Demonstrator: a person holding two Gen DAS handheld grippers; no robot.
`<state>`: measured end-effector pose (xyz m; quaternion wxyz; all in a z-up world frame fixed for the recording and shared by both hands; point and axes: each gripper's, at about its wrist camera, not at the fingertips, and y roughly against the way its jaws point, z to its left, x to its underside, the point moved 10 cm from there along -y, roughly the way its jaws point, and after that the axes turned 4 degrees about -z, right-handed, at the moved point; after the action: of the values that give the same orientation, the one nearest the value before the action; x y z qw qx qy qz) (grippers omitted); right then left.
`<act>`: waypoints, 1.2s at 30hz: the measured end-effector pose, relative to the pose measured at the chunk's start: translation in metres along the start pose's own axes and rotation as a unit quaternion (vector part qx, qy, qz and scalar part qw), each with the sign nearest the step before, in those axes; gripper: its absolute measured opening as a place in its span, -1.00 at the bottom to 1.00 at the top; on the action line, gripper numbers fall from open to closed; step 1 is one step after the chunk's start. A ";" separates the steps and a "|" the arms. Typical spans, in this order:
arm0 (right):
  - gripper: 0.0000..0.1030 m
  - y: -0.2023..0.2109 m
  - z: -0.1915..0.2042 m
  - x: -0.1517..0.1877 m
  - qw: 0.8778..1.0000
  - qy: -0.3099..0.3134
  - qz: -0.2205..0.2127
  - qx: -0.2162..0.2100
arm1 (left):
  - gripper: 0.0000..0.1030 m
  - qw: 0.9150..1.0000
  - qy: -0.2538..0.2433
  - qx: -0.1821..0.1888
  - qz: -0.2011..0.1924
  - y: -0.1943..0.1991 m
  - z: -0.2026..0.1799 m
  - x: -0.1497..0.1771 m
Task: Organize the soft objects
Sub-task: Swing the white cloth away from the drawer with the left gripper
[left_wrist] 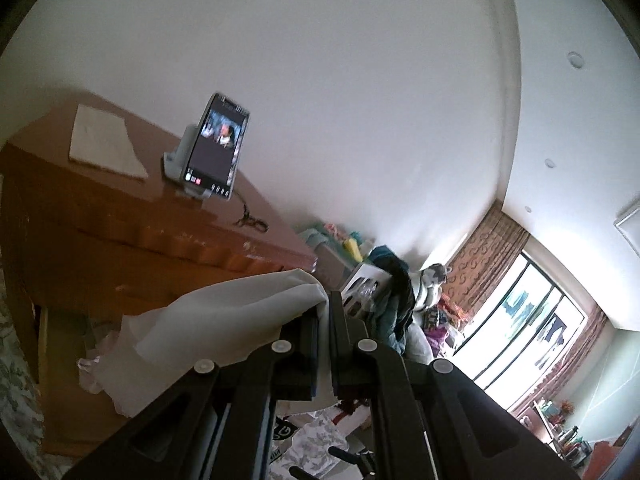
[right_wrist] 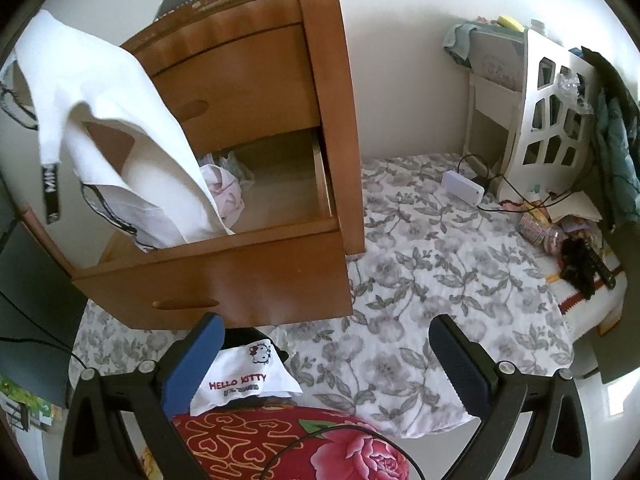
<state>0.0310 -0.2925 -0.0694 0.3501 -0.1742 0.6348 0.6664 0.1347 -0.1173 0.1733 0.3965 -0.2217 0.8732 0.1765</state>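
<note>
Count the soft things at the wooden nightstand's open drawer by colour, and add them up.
White: 2, the white garment hanging from the left gripper over the open drawer, and the Hello Kitty cloth on the floral bedspread.
Pink: 1, the pink cloth inside the drawer.
Total: 3

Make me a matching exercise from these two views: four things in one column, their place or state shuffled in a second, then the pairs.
Things
1. white garment
2. phone
3. bottom drawer
4. right gripper

Places or states
A. pulled out, with pale clothes inside
B. open, nothing between its pads
C. clamped in the left gripper, hanging over the drawer
D. propped in a stand on top of the wooden dresser

Pairs: 1-C, 2-D, 3-A, 4-B
</note>
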 end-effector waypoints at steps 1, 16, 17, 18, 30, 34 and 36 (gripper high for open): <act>1.00 0.001 0.000 -0.001 1.000 -0.001 -0.002 0.000 | -0.92 1.000 -0.003 0.002 -0.004 0.004 -0.004 -0.001; 1.00 0.024 0.000 -0.007 1.000 -0.008 -0.027 -0.007 | -0.92 0.994 -0.077 0.005 -0.081 0.075 -0.078 -0.039; 1.00 0.025 0.001 -0.007 1.000 -0.007 -0.029 -0.008 | -0.92 0.994 -0.080 0.005 -0.080 0.076 -0.080 -0.037; 1.00 0.026 0.001 -0.007 1.000 -0.007 -0.030 -0.008 | -0.92 0.993 -0.083 0.007 -0.079 0.077 -0.082 -0.033; 1.00 0.031 -0.004 -0.007 0.999 -0.014 -0.035 -0.006 | -0.92 0.997 -0.073 -0.021 -0.016 0.067 -0.064 0.023; 1.00 0.031 -0.005 -0.007 0.999 -0.014 -0.034 -0.006 | -0.92 0.998 -0.053 -0.032 0.028 0.051 -0.047 0.055; 1.00 0.031 -0.008 -0.007 0.999 -0.015 -0.035 -0.004 | -0.92 0.997 -0.040 -0.037 0.056 0.040 -0.037 0.074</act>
<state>0.0129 -0.2999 -0.0437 0.3818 -0.1875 0.6206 0.6587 0.0476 -0.1197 0.1444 0.4122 -0.1794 0.8605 0.2396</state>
